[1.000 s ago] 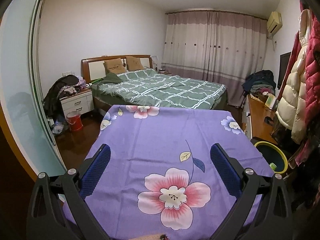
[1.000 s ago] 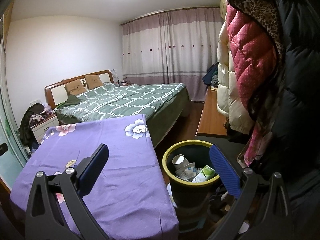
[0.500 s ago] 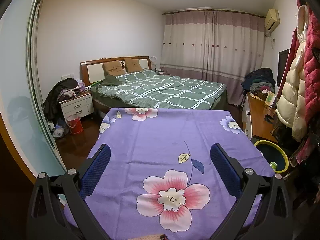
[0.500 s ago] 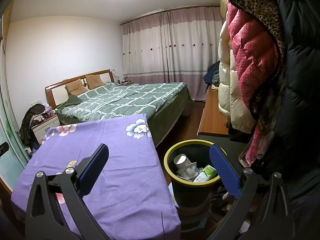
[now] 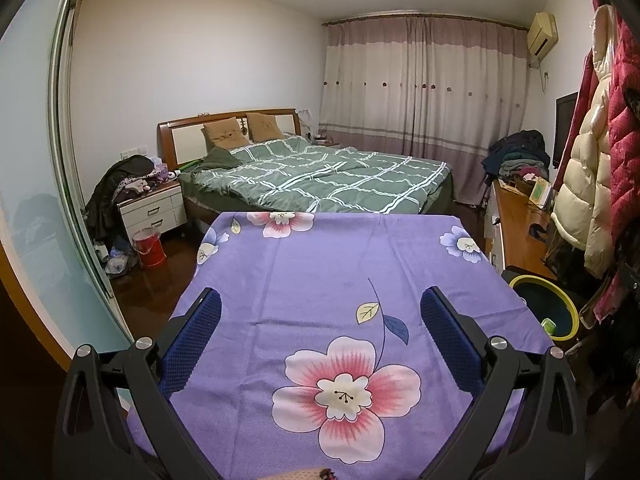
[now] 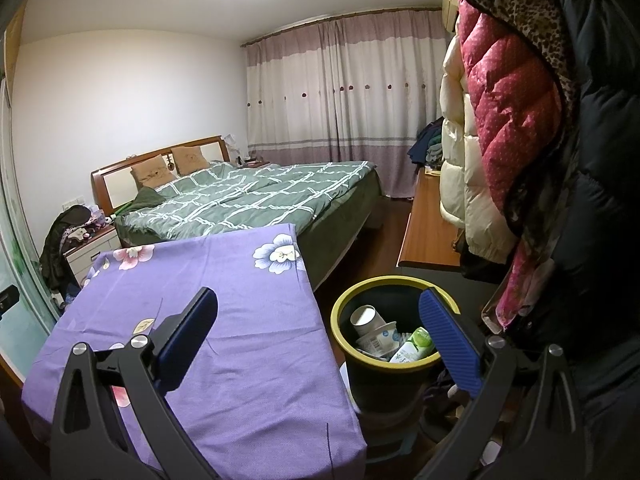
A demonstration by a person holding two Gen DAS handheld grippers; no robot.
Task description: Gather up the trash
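We note the left gripper (image 5: pixel 320 320) hovering above the near half of the surface (image 5: pixel 320 264), its blue-padded fingers (image 5: pixel 192 344) spread wide with nothing between them; below it lies the purple cloth with a large pink flower (image 5: pixel 346 392) printed at the near edge. The right gripper (image 6: pixel 318 334) is likewise wide open and empty, one finger over the right part of the cloth-covered surface (image 6: pixel 240 360), the other over the rim of the trash bin (image 6: pixel 376 384). The bin, black with a yellow-green rim, stands on the floor just beside the right edge of the surface; in the left view only part of its rim (image 5: pixel 536 280) shows at the right. Inside the bin we see a white paper cup (image 6: pixel 364 316) lying on its side, a white tub with a barcode label (image 6: pixel 378 340) beside it, and a green-and-white bottle (image 6: pixel 412 344) leaning at the near right. We cannot tell what lies deeper in the bin. Beyond the far edge of the surface stands a bed (image 5: pixel 320 176) with a green checked cover; a white nightstand (image 5: pixel 154 208) piled with clothes sits at its left, with a red bucket (image 5: pixel 149 248) on the floor near it. Padded coats (image 6: pixel 508 120) hang at the right, close above the bin. Closed curtains (image 5: pixel 424 92) cover the far wall.
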